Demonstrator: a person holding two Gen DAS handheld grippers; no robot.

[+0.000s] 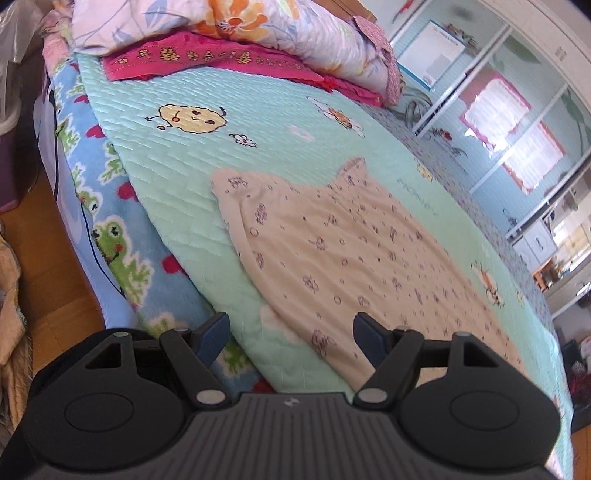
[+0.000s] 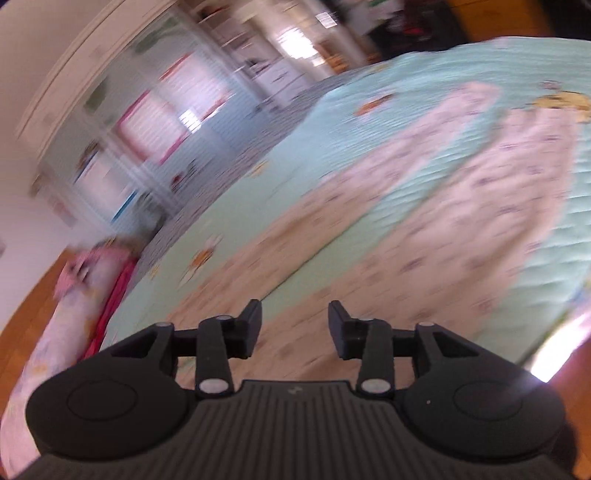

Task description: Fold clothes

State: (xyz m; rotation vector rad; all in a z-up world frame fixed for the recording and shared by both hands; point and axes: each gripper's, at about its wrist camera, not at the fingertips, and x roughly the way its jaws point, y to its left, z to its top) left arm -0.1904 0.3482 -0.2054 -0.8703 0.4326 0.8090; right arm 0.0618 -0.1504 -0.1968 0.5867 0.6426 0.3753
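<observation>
Under your left gripper [image 1: 290, 338] lies the near edge of the bed: a mint quilt [image 1: 177, 177] printed with cartoon bees and flowers, and below it a blue frog blanket [image 1: 122, 251] hanging down the side toward the wood floor [image 1: 55, 314]. On the quilt, the cream garment [image 1: 351, 251] with small dark prints lies spread flat, its near hem just past your left fingertips and not touched by them. Your left jaws stand wide apart with nothing between them, tilted down at the bed. Your right gripper [image 2: 295, 325] hangs over the same garment [image 2: 424, 229], seen through heavy blur; its jaws are parted about halfway, and nothing sits between the pads. Whether the cloth under it is touched, you cannot tell from that view. Farther up the bed, a pink towel [image 1: 207, 62] lies under a folded floral duvet [image 1: 229, 26] at the head. Beyond the bed stands a mirrored wardrobe [image 1: 517, 122] with sliding doors, reflecting a bright pink-curtained window.
</observation>
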